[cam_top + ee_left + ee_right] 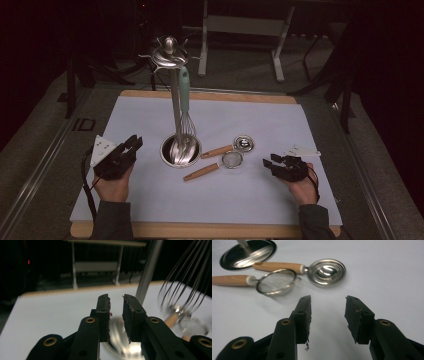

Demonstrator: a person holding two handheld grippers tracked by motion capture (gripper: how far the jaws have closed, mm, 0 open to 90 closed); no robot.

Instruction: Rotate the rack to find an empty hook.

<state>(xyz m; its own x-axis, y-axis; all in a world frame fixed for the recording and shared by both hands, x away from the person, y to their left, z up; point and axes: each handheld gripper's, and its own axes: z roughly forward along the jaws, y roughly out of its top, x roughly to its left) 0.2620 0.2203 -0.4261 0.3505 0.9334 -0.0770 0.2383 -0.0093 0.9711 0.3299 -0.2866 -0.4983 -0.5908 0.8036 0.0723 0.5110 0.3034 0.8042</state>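
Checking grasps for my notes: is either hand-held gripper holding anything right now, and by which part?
Nothing is held. The left hand-held gripper and the right hand-held gripper both have empty jaws; the strainer lies untouched on the table.

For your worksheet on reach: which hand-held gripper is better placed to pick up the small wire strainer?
Probably the right hand-held gripper: its open jaws point at the strainer lying just ahead, while the left hand-held gripper sits beyond the stand's base.

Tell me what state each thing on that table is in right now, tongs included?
Whisk: hanging upright from the stand.
Utensil stand: upright, base on the mat.
Small strainer: lying flat, untouched.
Round-bowled spoon: lying flat beside the strainer.
Left tongs: narrow gap between the jaws, nothing held.
Right tongs: open, empty, pointing toward the strainer.
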